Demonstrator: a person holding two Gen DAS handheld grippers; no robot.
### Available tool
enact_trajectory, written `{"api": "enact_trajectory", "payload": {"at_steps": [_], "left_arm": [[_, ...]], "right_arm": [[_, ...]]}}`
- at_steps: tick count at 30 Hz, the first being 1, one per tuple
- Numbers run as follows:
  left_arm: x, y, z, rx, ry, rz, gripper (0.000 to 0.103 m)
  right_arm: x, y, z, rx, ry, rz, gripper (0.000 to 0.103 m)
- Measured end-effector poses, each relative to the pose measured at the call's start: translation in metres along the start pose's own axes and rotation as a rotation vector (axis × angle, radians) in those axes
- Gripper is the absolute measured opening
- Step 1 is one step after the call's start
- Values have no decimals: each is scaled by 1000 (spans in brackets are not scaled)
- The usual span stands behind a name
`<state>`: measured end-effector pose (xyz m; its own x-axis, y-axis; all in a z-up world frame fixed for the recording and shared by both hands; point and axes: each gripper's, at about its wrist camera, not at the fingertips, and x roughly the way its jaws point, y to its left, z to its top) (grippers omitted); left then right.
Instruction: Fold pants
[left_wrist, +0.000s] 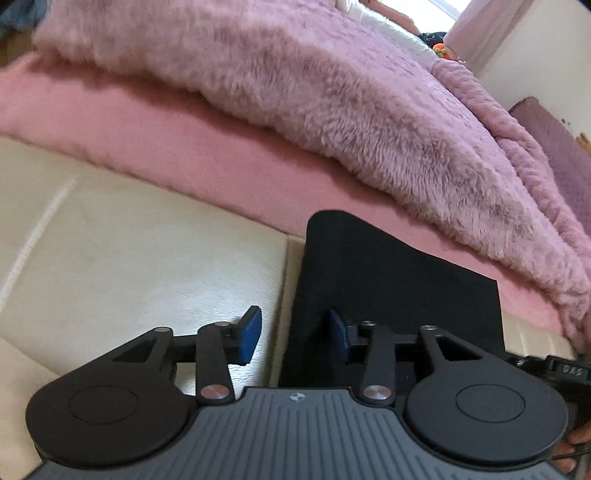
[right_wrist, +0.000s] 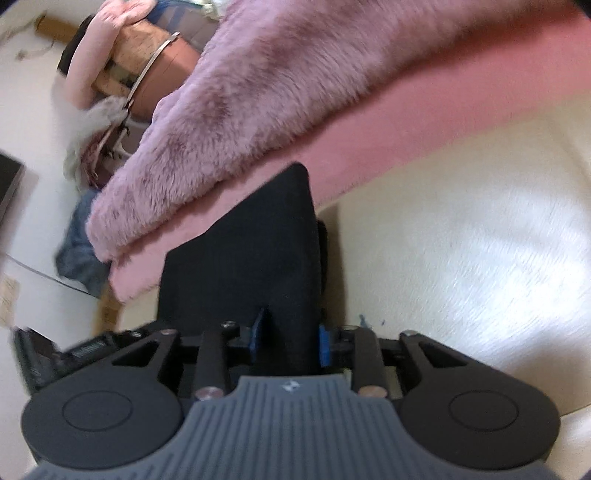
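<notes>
Black pants (left_wrist: 395, 280), folded into a flat slab, lie on the cream surface (left_wrist: 129, 240), far end lapping onto the pink sheet (left_wrist: 184, 147).

L wrist view: left gripper (left_wrist: 293, 334) released, jaws wide apart. Its L pad (left_wrist: 249, 338) sits over bare cream w/ nothing on it; R pad (left_wrist: 338, 334) is over the pants' near-left part. The pants' left edge runs straight up btwn the two pads, beside a seam in the cream surface. Far-left corner rounded, far-right corner square. Can't tell if the pad touches the cloth or hangs just above it. Fluffy mauve blanket (left_wrist: 332, 110) drapes over the sheet; its fringe comes near the pants' far-right corner, a strip of pink sheet btwn them. Open room: wide bare cream stretch left of the pants. On the right, the other tool's body shows at the frame edge.

R wrist view: right gripper (right_wrist: 288, 341) clenched on the pants (right_wrist: 251, 266), blue pads pressing both sides of a raised ridge of black cloth at the near edge. Pants' right edge runs straight away from the R pad; a 2nd layer peeks out beside it. Far corner comes to a point on the sheet (right_wrist: 424, 122), close under the blanket (right_wrist: 277, 92) hem. Open room: big bare cream area (right_wrist: 461, 258) to the right, some motion blur. Left: blanket and sheet end at the bed's edge, w/ blue cloth (right_wrist: 79, 254) and clutter on the floor beyond.
</notes>
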<state>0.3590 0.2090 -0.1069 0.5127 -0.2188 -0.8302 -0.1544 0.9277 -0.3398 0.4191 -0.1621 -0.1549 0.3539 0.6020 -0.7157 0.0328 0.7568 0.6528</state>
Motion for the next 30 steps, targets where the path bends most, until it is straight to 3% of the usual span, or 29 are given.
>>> {"api": "enact_trajectory", "payload": {"at_steps": [3, 5, 7, 10, 12, 24, 30], "left_arm": [[-21, -5, -5, -1, -50, -8, 38], [-32, -9, -12, -12, -65, -43, 28], [-39, -17, -23, 17, -93, -31, 25], [-36, -21, -36, 37, -97, 7, 20], [-28, -17, -41, 7, -72, 22, 16], [-21, -17, -48, 5, -52, 90, 18], [-65, -42, -53, 58, -140, 79, 18]], "right_arm": [[-19, 17, -3, -120, -69, -113, 32], [-32, 28, -7, -193, -104, -133, 31], [-42, 42, -17, -276, -122, -132, 28], [-43, 64, -38, -442, -130, -141, 20], [-36, 69, -48, -495, -107, -169, 7], [-10, 62, -51, -506, -32, -261, 1], [-48, 81, -54, -515, -105, -236, 8]]}}
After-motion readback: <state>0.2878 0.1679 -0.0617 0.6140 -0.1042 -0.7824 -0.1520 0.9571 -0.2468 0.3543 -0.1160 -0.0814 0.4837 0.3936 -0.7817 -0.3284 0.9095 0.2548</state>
